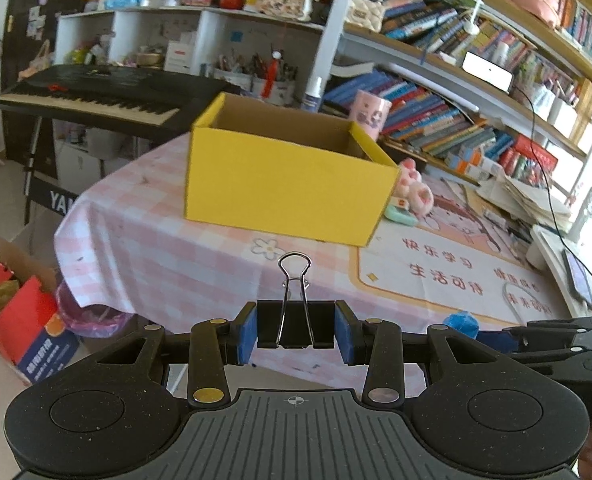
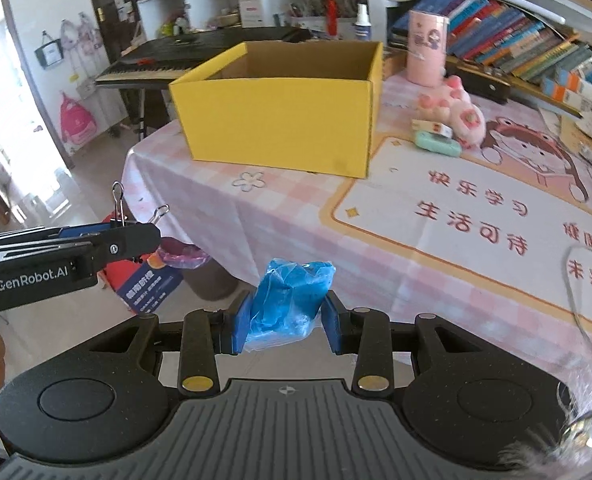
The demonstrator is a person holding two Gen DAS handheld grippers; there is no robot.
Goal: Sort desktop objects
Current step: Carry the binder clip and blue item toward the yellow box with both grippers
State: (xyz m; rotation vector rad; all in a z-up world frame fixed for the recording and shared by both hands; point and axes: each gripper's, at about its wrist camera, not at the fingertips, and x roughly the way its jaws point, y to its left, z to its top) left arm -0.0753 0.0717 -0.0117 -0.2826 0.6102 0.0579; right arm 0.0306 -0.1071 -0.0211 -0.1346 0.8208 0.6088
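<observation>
both grippers tilt down, gripping binder clip (image 1: pixel 295 324) and blue bag (image 2: pixel 287 304)

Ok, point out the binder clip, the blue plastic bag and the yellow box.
binder clip (image 1: pixel 294 324), left wrist view, black body between the pads.
blue plastic bag (image 2: pixel 287 300), right wrist view, crumpled middle.
yellow box (image 1: pixel 287 188), left wrist view, near front wall.
</observation>
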